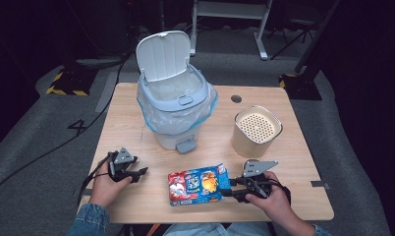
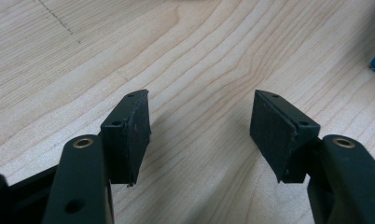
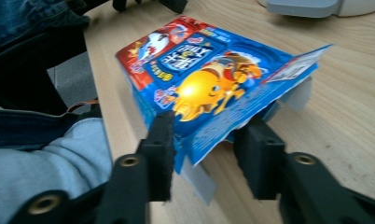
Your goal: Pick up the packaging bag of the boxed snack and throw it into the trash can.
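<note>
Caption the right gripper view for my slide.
Right tool closing its black jaws on the end of a blue and red printed cardboard box.

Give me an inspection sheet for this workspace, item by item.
Surface: wooden table, bare wood between things.
Job's things: colourful carton lying flat at the near edge, one end flap open; lined bin, lid up.
Clutter: perforated-top canister standing at the right.
Grippers: left gripper open over bare wood; right gripper closing around the carton's open end.
Cables: black cable trailing from the left gripper.
Surroundings: grey floor, dark room, hazard-striped base.
</note>
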A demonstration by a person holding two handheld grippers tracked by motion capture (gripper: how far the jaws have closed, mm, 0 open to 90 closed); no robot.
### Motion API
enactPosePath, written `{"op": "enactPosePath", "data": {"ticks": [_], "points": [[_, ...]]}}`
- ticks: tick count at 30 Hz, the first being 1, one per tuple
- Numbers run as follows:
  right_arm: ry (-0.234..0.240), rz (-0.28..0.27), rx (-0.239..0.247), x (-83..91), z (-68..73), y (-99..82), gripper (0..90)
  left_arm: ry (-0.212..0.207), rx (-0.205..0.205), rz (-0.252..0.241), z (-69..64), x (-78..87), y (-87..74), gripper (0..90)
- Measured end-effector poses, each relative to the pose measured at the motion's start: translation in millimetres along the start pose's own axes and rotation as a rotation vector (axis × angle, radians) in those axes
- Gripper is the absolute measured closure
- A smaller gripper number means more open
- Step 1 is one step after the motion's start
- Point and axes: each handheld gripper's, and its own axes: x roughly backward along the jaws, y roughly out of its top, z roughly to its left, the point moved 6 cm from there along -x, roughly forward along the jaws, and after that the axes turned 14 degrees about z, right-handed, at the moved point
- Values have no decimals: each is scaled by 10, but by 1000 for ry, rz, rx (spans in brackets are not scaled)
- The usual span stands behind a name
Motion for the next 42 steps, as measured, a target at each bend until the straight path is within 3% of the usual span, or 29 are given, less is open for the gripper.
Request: {"op": "enactPosePath", "data": {"ticks": [4, 9, 17, 27, 34, 42], "points": [[-4, 23, 2, -9, -22, 18, 764, 0, 0, 0, 0, 0, 0, 384], [-22, 25, 49, 21, -1, 60, 895, 0, 2, 0, -1, -1, 1, 383], [-43, 7, 98, 87, 10, 140, 900, -3, 5, -1, -3, -2, 3, 382], [-80, -60, 170, 351, 56, 294, 900, -3, 8, -1, -3, -4, 6, 382], [-130, -87, 177, 556, -25, 387, 900, -3, 8, -1, -3, -4, 6, 382], [-131, -127, 197, 779, 0, 503, 900, 0, 6, 0, -6, -4, 5, 381]]}}
